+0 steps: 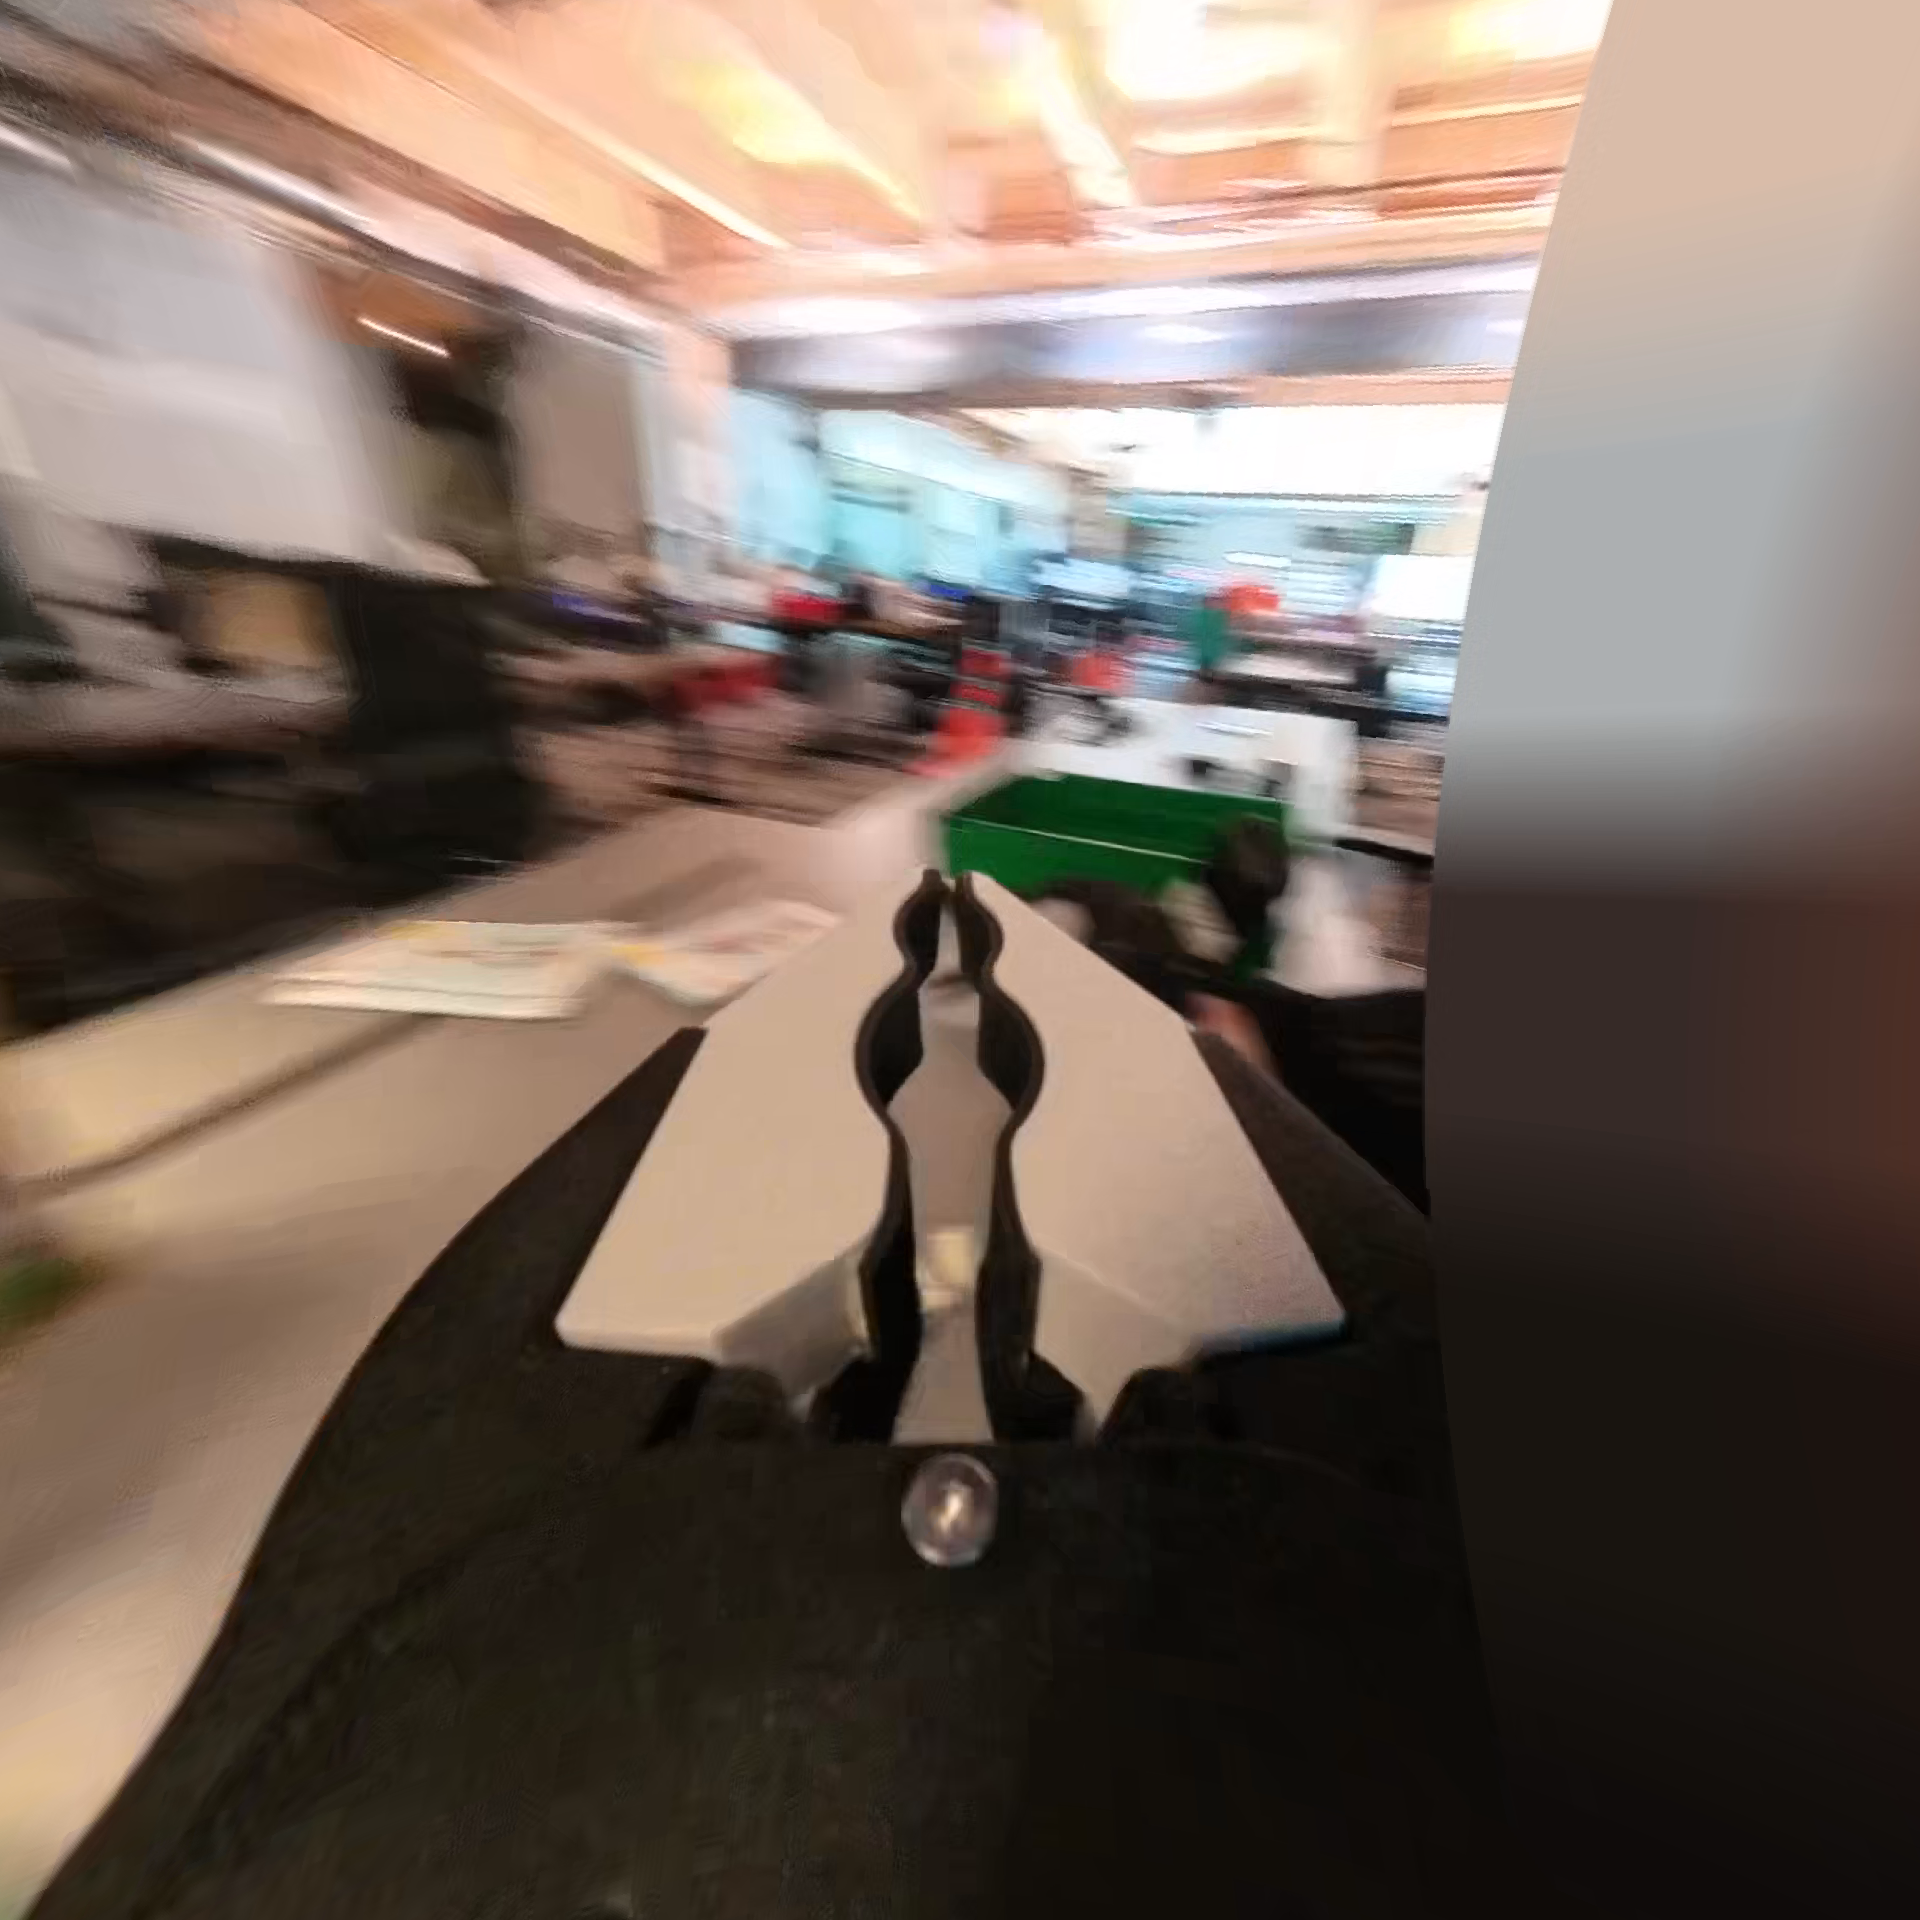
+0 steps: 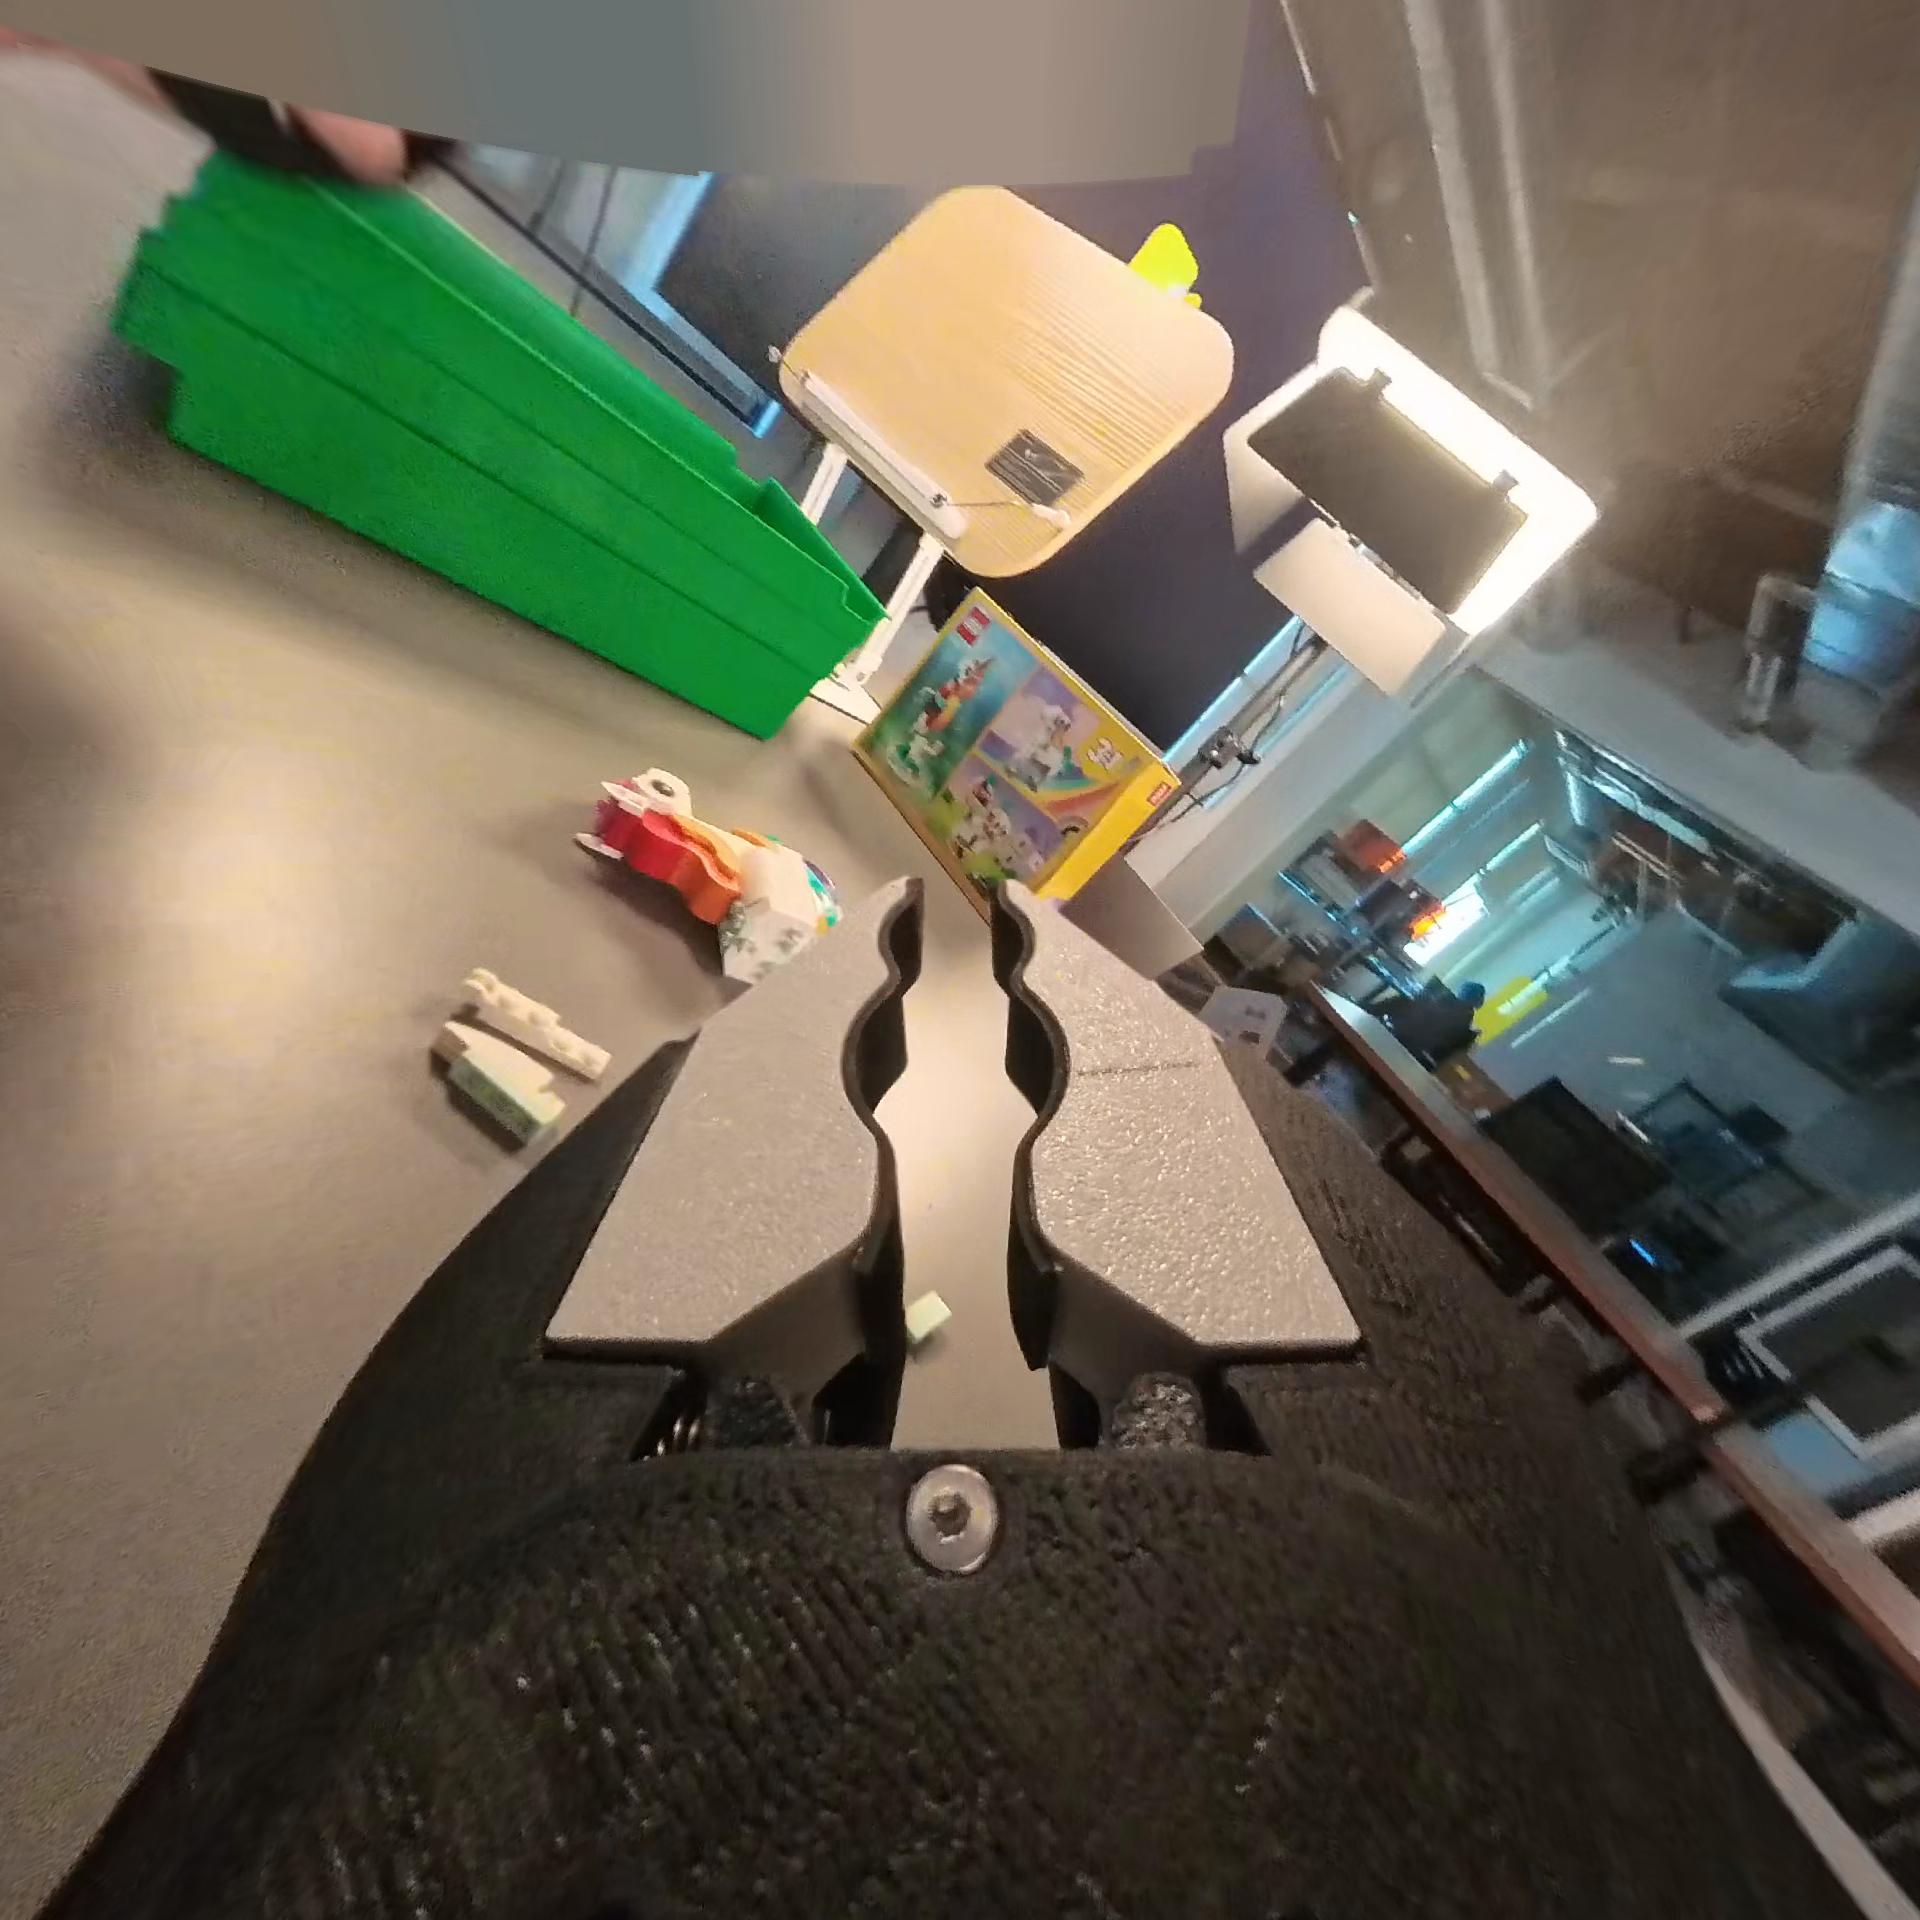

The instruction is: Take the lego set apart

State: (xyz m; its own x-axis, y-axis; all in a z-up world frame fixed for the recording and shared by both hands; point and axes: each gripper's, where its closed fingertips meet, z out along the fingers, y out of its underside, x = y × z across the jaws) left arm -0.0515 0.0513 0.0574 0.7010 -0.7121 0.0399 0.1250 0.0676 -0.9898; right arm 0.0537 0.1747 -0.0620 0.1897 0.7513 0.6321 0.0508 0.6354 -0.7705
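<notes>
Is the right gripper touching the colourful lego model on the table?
Cannot tell. In the right wrist view the right gripper has its left fingertip overlapping the lego model, hiding any contact or gap; nothing sits between the jaws.

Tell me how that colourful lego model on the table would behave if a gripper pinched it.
The lego model looks lumpy and built from many small bricks, so a pinch may pop pieces off. It is probably light. Lying on the smooth table, it may slide rather than roll.

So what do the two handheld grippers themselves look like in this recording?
Both look alike. The left gripper and right gripper each have a black, rough-textured body with one silver screw at its centre, and two flat grey fingers with wavy black inner edges. No cables or markings show.
</notes>
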